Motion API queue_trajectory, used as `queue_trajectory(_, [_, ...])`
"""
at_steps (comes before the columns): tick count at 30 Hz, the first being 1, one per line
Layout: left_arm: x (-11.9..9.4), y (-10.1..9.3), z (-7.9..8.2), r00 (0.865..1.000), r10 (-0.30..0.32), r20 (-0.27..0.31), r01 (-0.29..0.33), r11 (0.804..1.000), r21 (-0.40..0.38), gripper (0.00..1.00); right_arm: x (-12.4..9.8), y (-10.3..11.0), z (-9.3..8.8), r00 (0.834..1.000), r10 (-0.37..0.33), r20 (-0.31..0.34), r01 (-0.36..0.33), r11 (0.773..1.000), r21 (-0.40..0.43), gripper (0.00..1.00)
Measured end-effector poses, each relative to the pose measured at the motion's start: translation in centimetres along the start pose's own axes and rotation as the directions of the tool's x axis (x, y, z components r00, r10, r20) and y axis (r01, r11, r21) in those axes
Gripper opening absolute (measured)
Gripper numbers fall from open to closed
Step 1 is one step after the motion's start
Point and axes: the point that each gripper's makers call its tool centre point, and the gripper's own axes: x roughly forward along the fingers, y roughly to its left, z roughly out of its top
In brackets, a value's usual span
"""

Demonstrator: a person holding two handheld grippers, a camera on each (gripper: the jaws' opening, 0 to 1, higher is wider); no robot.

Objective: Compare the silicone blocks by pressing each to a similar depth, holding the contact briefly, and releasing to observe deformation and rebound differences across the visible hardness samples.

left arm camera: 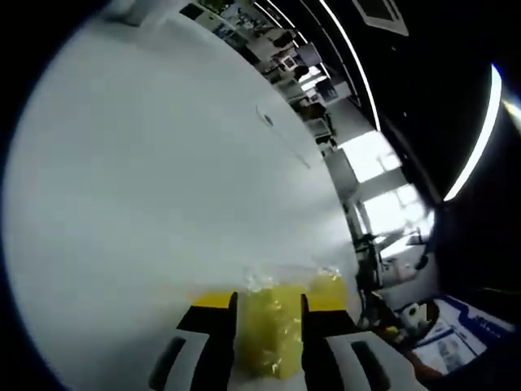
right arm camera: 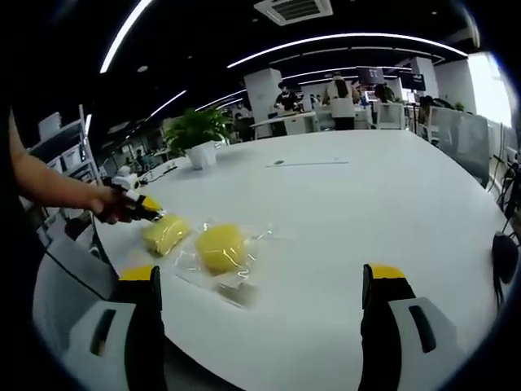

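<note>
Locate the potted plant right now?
In the right gripper view, the potted plant stands at the far left part of the white table, well beyond the two bagged yellow silicone blocks.

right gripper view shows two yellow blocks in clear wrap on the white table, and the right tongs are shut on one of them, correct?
Not quite. In the right gripper view the right tongs are open and apart from both yellow blocks. It is the left tongs that pinch a block; the left gripper view shows this. The white table and wrap are right.
</note>
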Motion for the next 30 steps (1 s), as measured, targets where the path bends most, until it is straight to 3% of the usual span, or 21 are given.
queue_trajectory(5, [0.4, 0.6, -0.1, 1.000, 0.011, -0.001, -0.011, 1.000, -0.016, 0.21, 0.2, 0.0, -0.6, 1.000, -0.001, -0.020, 0.001, 1.000, -0.009, 0.96])
queue_trajectory(7, [0.5, 0.8, 0.0, 1.000, 0.019, 0.002, -0.019, 1.000, -0.015, 0.14, 0.1, 0.3, -0.9, 0.999, 0.004, -0.041, -0.005, 1.000, -0.031, 0.90])
queue_trajectory(9, [0.6, 0.6, -0.1, 1.000, -0.002, -0.001, 0.002, 0.999, -0.045, 0.12, 0.1, 0.3, -1.1, 0.999, 0.006, -0.042, -0.008, 1.000, -0.027, 0.91])
queue_trajectory(15, [0.6, 0.9, 0.0, 1.000, 0.013, -0.003, -0.013, 1.000, -0.022, 0.00, -0.1, 0.1, -1.1, 0.999, -0.007, -0.033, 0.007, 1.000, -0.005, 0.90])
queue_trajectory(20, [0.5, 0.8, -0.1, 1.000, 0.029, -0.012, -0.029, 0.999, 0.014, 0.00, -0.3, -0.1, -1.5, 0.999, -0.023, -0.046, 0.020, 0.998, -0.068, 0.96])
queue_trajectory(27, [0.4, 0.7, -0.3, 0.999, 0.045, -0.013, -0.045, 0.999, 0.003, 0.00, -0.6, -0.3, -1.7, 0.999, 0.001, -0.043, -0.001, 1.000, -0.010, 0.96])
queue_trajectory(30, [0.3, 0.9, -0.4, 0.999, 0.047, -0.011, -0.047, 0.999, 0.000, 0.00, -0.5, 0.5, -1.8, 0.998, 0.053, -0.037, -0.052, 0.998, 0.043, 0.96])
